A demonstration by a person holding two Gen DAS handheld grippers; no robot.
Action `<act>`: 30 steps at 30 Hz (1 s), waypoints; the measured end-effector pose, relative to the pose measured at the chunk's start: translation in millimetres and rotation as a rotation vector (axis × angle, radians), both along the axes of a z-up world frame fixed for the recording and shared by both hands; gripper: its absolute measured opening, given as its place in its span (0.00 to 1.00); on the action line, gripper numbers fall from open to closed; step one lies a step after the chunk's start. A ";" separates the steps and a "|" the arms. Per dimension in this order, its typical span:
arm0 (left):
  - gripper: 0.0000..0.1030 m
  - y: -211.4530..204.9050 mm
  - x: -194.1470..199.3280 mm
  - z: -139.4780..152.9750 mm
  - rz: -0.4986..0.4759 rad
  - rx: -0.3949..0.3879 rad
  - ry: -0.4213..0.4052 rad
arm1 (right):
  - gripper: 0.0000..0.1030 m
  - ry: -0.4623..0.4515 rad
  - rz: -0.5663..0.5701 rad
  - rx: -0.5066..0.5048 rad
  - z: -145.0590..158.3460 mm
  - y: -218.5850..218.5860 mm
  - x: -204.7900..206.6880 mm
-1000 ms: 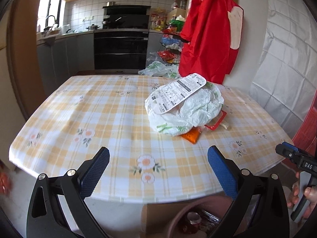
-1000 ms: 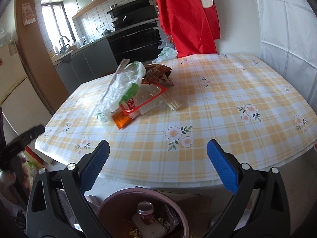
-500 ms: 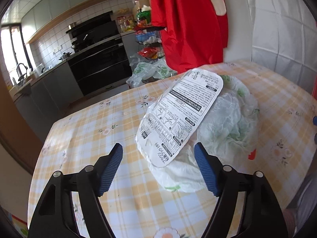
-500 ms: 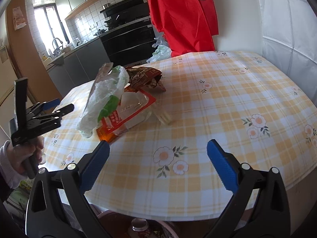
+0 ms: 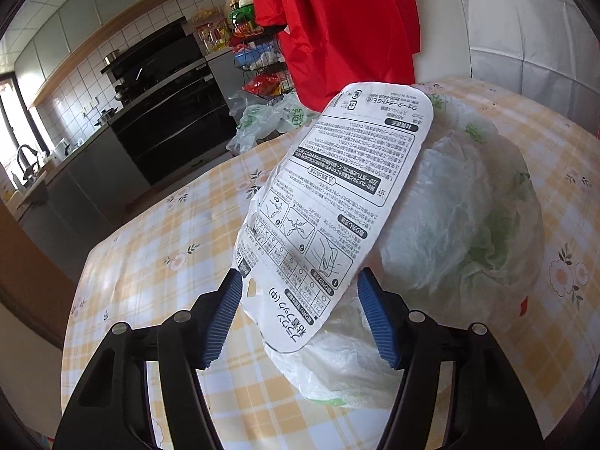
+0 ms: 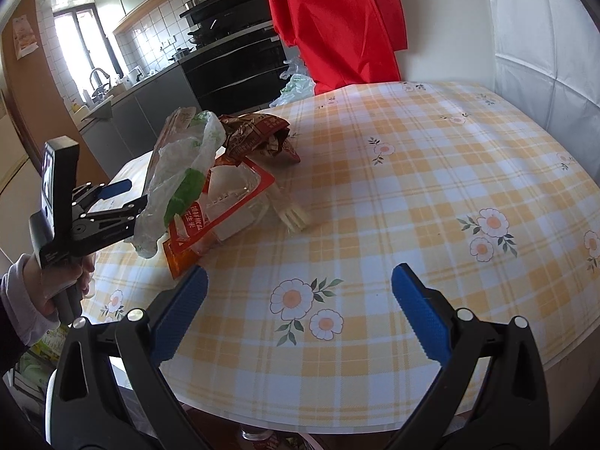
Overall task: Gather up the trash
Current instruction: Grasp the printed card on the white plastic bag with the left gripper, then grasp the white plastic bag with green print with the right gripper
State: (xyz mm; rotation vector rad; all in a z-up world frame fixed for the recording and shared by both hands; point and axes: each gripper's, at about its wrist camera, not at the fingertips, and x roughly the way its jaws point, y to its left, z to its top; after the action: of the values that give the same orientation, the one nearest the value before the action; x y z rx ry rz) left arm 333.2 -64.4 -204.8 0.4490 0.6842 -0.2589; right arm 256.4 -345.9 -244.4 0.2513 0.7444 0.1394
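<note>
At the far left of the right wrist view, a person's hand (image 6: 56, 281) holds the left gripper (image 5: 300, 315), whose blue ribbed pads have just been closing and now bracket the near end of a stiff white printed card (image 5: 330, 202); whether they press it yet cannot be told. The card leans on a crumpled, translucent white plastic bag (image 5: 461, 225) with green print, thin and slippery. If the pads catch only the card, it may slide off and leave the bag behind; if they pinch a loose fold, the film may slip free. To the right, under the bag, lie a clear plastic tray with a red-edged label (image 6: 232, 202), an orange wrapper (image 6: 178, 258), a crinkled brown foil packet (image 6: 255, 135) and a white plastic fork (image 6: 292, 213), any of which a dragged bag could scatter. All rest on the table (image 6: 431, 172), covered in smooth yellow check cloth with flowers. Farther right, the right gripper (image 6: 298, 313) hovers wide apart, empty, over the table's near edge.
</note>
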 end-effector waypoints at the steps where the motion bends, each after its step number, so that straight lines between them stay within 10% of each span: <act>1: 0.61 -0.6 0.8 -0.1 -0.002 -0.004 0.001 | 0.94 0.000 0.000 0.000 -0.1 -0.4 0.6; 6: 0.11 1.6 1.4 4.1 -0.007 -0.007 -0.010 | 0.94 0.000 0.006 -0.005 -0.1 1.8 3.0; 30: 0.07 148.9 -92.4 66.4 0.299 -0.402 -0.129 | 0.94 -0.112 0.198 -0.014 33.7 90.6 102.7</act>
State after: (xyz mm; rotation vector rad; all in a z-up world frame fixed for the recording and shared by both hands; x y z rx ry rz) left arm 240.9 84.4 -138.4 -0.0225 0.5472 -0.0789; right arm 359.0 -255.3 -210.7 0.1544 0.6578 0.3336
